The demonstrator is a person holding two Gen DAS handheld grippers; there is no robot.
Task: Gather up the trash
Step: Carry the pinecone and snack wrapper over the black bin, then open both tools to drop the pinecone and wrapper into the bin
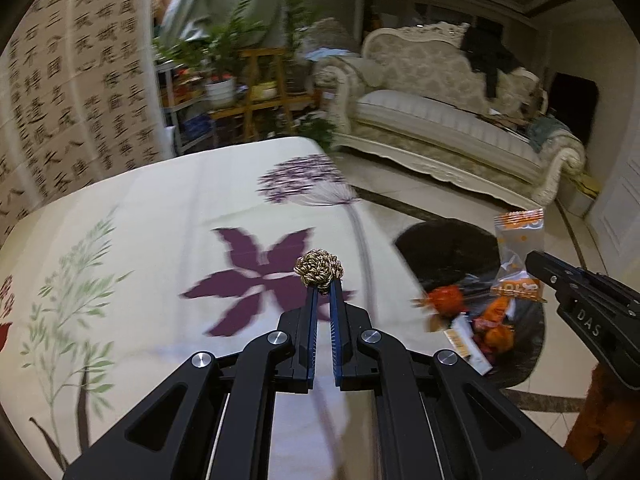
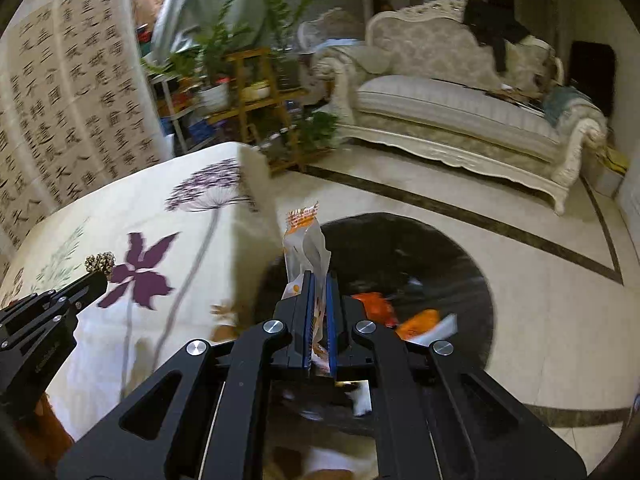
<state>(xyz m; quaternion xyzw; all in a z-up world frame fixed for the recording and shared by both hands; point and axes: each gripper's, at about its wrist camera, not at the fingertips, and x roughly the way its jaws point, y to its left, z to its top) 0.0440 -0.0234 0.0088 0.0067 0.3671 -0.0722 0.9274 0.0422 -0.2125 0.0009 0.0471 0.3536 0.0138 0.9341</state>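
My left gripper (image 1: pixel 323 289) is shut on a small crumpled gold-and-black ball of trash (image 1: pixel 319 271), held above the flowered tablecloth (image 1: pixel 160 220). From the right wrist view the same ball (image 2: pixel 100 263) sits at the tip of the left gripper (image 2: pixel 98 276), far left. My right gripper (image 2: pixel 319 280) is shut on a clear and orange snack wrapper (image 2: pixel 306 236) that stands up between its pads, over the black-lined trash bin (image 2: pixel 460 264) on the floor. In the left wrist view the wrapper (image 1: pixel 520 256) hangs at the right gripper (image 1: pixel 534 262) above the bin (image 1: pixel 448 244), which holds orange and white wrappers (image 1: pixel 476 320).
The table's right edge (image 1: pixel 372 240) borders the bin. A cream sofa (image 1: pixel 460 120) stands across the tiled floor (image 2: pixel 540 320). A wooden plant stand (image 1: pixel 264 92) with pots and a calligraphy screen (image 1: pixel 72 100) stand behind the table.
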